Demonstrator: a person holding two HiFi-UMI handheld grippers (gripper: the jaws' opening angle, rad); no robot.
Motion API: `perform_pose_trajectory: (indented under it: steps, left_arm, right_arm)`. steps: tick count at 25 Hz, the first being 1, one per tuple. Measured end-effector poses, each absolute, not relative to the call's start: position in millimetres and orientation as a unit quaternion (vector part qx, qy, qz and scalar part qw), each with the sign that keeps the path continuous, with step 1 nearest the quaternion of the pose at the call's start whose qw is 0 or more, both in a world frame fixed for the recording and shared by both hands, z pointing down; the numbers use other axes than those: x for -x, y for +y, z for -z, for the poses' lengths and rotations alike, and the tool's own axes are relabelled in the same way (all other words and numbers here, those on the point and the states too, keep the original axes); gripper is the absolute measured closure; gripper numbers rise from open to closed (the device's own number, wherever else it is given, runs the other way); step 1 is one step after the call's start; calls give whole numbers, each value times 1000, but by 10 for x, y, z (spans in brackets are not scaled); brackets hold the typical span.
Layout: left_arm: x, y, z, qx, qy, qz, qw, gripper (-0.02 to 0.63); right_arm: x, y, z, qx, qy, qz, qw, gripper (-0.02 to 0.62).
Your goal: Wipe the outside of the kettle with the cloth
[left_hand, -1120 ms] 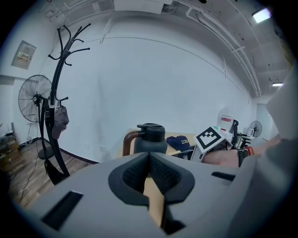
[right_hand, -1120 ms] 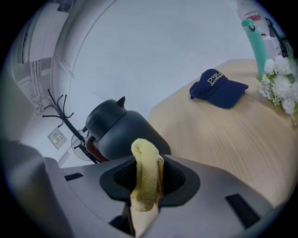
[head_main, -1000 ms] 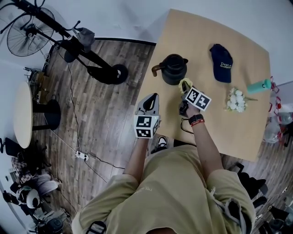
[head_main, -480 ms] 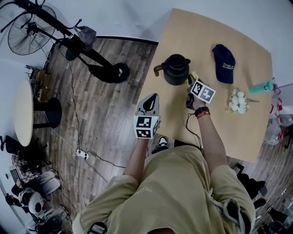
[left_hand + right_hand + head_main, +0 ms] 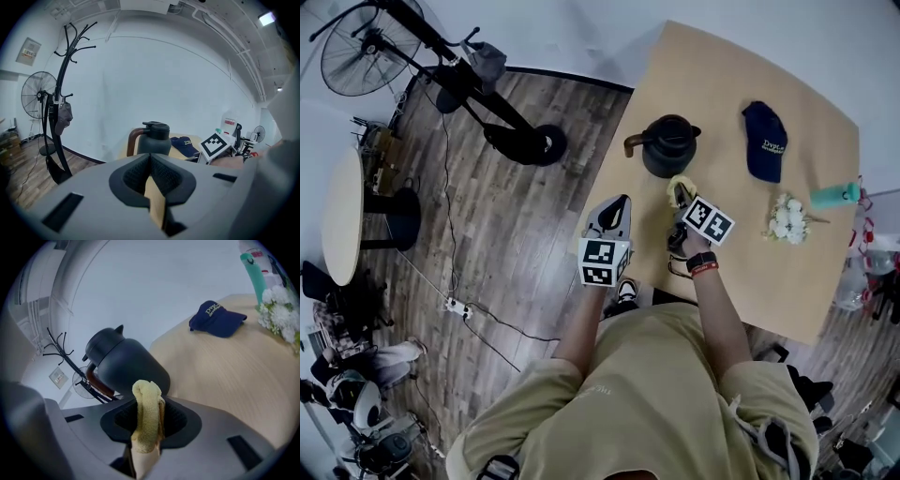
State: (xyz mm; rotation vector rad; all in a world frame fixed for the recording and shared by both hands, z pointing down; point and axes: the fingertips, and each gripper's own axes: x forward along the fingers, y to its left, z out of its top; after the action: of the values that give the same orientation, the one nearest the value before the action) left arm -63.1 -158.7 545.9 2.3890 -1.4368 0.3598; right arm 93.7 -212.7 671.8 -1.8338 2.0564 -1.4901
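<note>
1. Two grippers in view. Right gripper (image 5: pixel 677 194) is clamped on a yellow cloth (image 5: pixel 146 405), which bunches out above the jaws.
2. Cloth sits just beside the kettle's (image 5: pixel 668 146) near side; can't tell if they touch.
3. Kettle stands upright on the table (image 5: pixel 741 248), near its left edge, lid on.
4. Left gripper (image 5: pixel 617 201) has its jaws together on nothing, at the table edge, apart from the kettle.
5. Cap (image 5: pixel 764 141) and flowers (image 5: pixel 786 217) lie to the right of the kettle.

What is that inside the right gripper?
A folded yellow cloth, clamped in the right gripper. How much hangs below the jaws is hidden. The kettle stands behind it.
</note>
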Motion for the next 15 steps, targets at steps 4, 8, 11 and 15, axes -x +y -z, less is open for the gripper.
perform_pose_trajectory:
  steps: [4,8,11,15]
  left_arm:
    - [746,-1584,-5476,-833,-512,-125,168,584]
    - [921,-1589,-5530,-826,-523,-124,171,584]
    - [1041,-1575,-5575,-820,-531,-126,173,584]
    - [1115,-1556,-5594,-816,-535,-131,176,584]
  right_arm:
    - [-441,-2060,-6842,553,671,494,-12,468]
    - [-7,-2147,-6911,533,700,473,-51,468]
    - [235,-2260,-6933,528,720,442,-87,468]
    - [388,-2480,-6949,535,716,442,-75,468]
